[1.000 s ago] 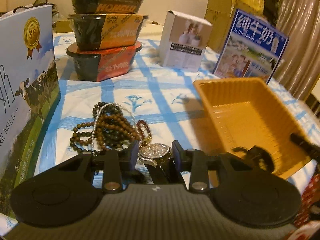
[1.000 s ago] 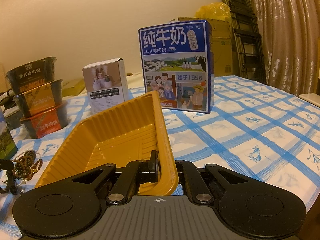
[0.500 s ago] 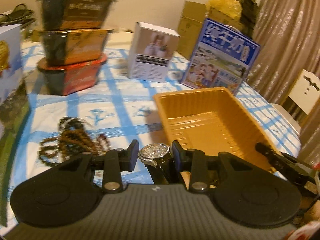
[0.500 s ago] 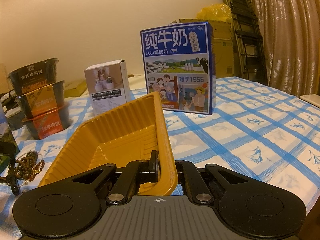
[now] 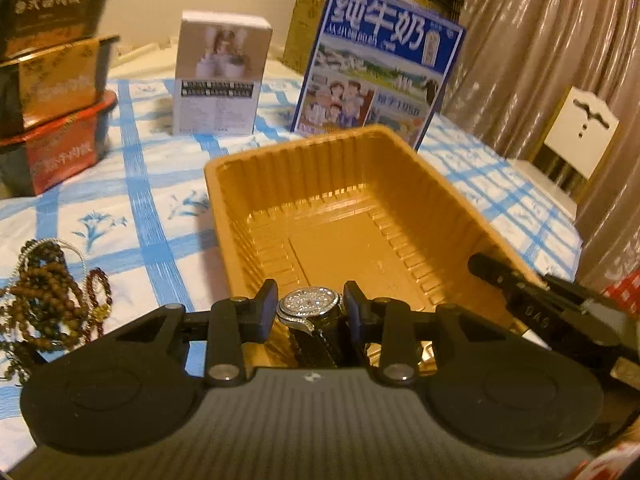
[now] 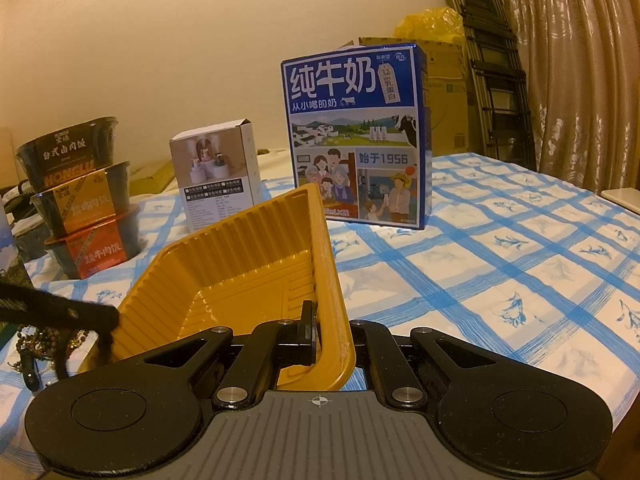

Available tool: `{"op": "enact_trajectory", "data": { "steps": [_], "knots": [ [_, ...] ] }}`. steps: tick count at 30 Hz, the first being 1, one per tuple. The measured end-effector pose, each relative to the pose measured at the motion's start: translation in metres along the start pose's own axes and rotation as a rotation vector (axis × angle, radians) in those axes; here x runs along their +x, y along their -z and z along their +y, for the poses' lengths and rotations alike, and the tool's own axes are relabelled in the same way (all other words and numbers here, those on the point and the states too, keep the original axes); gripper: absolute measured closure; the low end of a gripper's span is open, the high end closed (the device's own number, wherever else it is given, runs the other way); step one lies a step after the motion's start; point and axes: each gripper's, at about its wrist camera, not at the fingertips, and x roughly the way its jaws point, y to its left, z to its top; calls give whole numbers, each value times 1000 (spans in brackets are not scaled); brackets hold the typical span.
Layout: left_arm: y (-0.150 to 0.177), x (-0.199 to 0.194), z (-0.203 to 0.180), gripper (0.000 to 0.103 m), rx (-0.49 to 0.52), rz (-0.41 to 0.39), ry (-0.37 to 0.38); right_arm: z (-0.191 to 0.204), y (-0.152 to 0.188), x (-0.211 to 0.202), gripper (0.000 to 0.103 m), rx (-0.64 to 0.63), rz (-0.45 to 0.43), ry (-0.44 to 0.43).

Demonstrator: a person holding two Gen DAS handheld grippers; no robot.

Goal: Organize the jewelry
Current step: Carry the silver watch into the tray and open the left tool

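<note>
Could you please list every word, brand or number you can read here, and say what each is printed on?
"纯牛奶", "从小喝的奶", "始于1956": blue milk carton.
"台式卤肉饭", "HONGLU": top bowl of the stack.
"肉饭" endings: middle bowl and bottom bowl; the rest is blurred.
White box: print too small to read.

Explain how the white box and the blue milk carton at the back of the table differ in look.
The white box is smaller and shorter; the blue milk carton stands taller and wider. The white box is pale with a small product photo and fine print; the blue milk carton bears large white Chinese characters and colourful pictures of people and a farm. The white box's top flap is partly raised; the carton's top looks closed. Both stand upright on the blue-checked tablecloth, behind the yellow tray.
</note>
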Motion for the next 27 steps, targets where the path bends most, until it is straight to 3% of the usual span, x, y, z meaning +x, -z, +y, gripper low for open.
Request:
{"op": "enact_trajectory", "data": {
  "steps": [9, 12, 17, 27],
  "knots": [
    [9, 21, -1, 71, -2, 51, -22, 0, 0, 0, 98, -4, -2, 1],
    [7, 16, -2, 64, -9, 32, -12, 0, 0, 0, 98, -4, 0, -1],
    [3, -9, -3, 63, 2, -29, -16, -1, 1, 1, 98, 1, 2, 0],
    [24, -69, 54, 63, -44, -50, -219, 0, 1, 1, 98, 0, 0, -1]
  ]
}}
